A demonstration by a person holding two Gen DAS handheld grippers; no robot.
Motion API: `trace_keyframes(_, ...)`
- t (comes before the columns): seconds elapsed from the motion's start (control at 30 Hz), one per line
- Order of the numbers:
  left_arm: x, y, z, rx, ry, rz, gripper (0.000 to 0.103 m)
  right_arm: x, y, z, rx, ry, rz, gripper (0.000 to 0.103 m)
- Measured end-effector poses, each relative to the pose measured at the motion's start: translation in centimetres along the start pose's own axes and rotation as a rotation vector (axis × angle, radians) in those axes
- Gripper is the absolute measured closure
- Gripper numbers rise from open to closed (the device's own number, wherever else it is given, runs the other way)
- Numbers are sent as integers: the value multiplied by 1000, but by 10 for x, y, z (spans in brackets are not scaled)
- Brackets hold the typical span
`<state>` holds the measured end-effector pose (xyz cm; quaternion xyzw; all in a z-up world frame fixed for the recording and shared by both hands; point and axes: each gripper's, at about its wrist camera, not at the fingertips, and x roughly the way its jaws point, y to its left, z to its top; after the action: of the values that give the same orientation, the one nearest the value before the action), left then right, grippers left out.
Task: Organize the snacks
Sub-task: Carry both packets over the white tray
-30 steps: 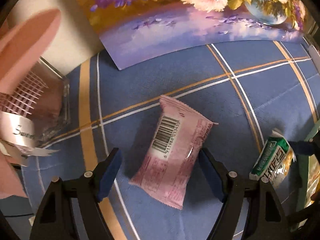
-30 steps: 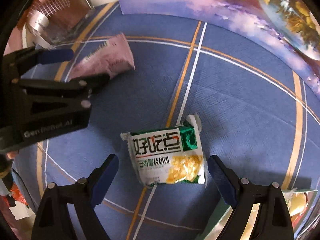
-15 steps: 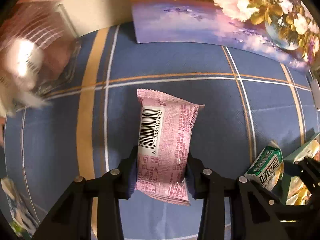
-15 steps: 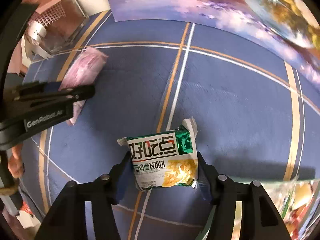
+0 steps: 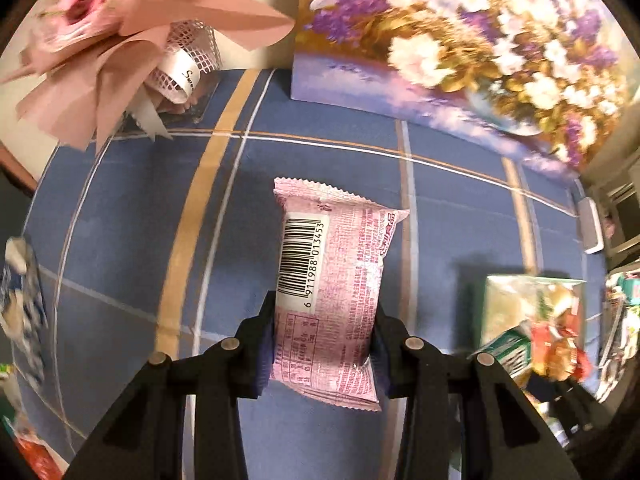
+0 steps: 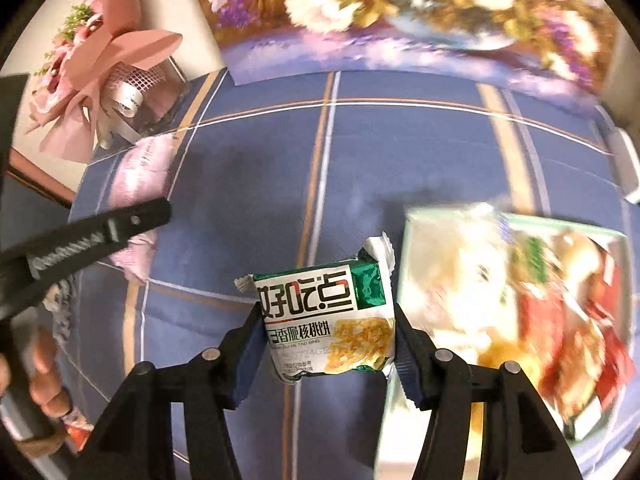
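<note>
Blue checked cloth (image 5: 120, 240) with orange and white lines covers the table, and a flower painting (image 5: 460, 52) leans at the top of both views, with a pink paper bouquet (image 5: 100, 40) at the upper left.

We hold one snack in each tool. Our left gripper (image 5: 322, 344) has just closed, and its pads now pinch the pink snack packet (image 5: 332, 280) at its lower half; the packet stands in the centre of the left wrist view, barcode toward the camera, and its shadow on the cloth suggests it is lifted. Our right gripper (image 6: 328, 344) has also just closed and pinches the green snack packet (image 6: 324, 316) by its two sides, low in the centre of the right wrist view.

At the right of both views lies a green-rimmed box (image 6: 408, 248) with colourful wrappers inside. It is blurred, so we can only suppose it is the place for the snacks.

We judge that picking is done for these two packets, and carrying them to the box and releasing is left. More wrappers show at the lower left edge (image 5: 24, 312), so the task is probably not near its end.
</note>
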<state>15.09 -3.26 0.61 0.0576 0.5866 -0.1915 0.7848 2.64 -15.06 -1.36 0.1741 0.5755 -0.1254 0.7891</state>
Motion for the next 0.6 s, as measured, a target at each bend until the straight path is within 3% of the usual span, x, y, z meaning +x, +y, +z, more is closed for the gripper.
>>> trace_keyframes(0.33, -42, -47, -52, -7, -67, -52, 61, -37, -21, -51, 88, -90, -9, 42)
trace_keyframes(0.5, -45, -77, -65, 13, -72, -75, 61, -43, -64, -69, 180, -94, 13, 42)
trace_keyframes(0.6, -35, -101, -74, 44, -50, -85, 61, -41, -107, -78, 286, -82, -43, 42)
